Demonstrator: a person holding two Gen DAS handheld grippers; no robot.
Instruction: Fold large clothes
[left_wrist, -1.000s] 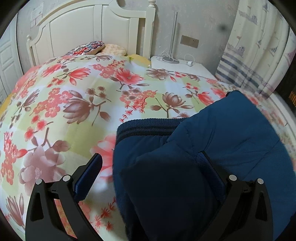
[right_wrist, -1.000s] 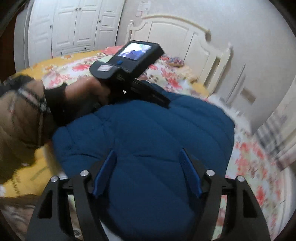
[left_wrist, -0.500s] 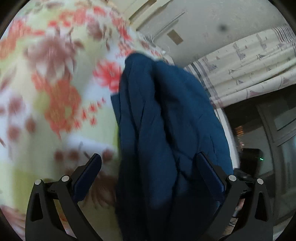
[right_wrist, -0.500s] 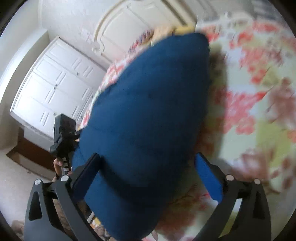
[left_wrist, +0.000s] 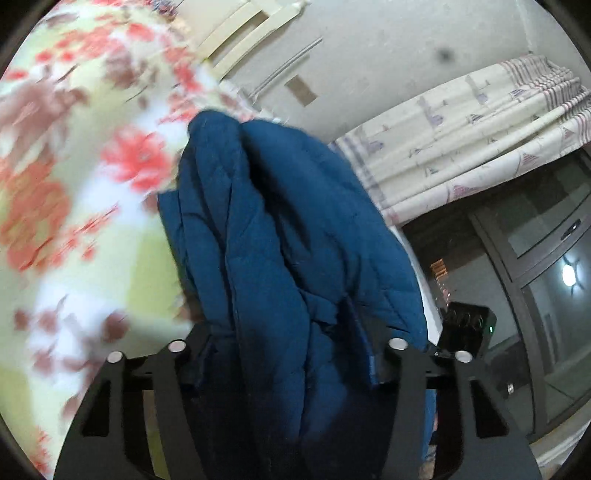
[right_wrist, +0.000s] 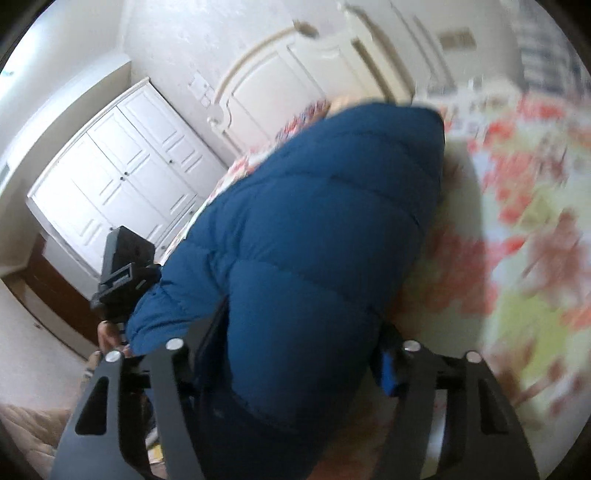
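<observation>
A folded, padded dark-blue jacket (left_wrist: 288, 236) is clamped from both sides and held above the floral bedspread (left_wrist: 74, 206). My left gripper (left_wrist: 291, 354) is shut on one end of the bundle; its fingers are mostly buried in the fabric. My right gripper (right_wrist: 295, 358) is shut on the other end of the jacket (right_wrist: 317, 236). The right gripper's black body (left_wrist: 465, 332) shows past the jacket in the left wrist view. The left gripper's body (right_wrist: 122, 269) and the hand holding it show in the right wrist view.
The bed's white headboard (right_wrist: 288, 85) stands at the back, with a white wardrobe (right_wrist: 122, 166) to its side. A patterned curtain (left_wrist: 480, 133) and a dark glass door (left_wrist: 535, 288) lie beyond the bed's edge. The bedspread (right_wrist: 517, 236) is blurred.
Both grippers have tilted and closed in on the jacket's two ends. The bundle has come up off the bedspread and turned on edge between them.
</observation>
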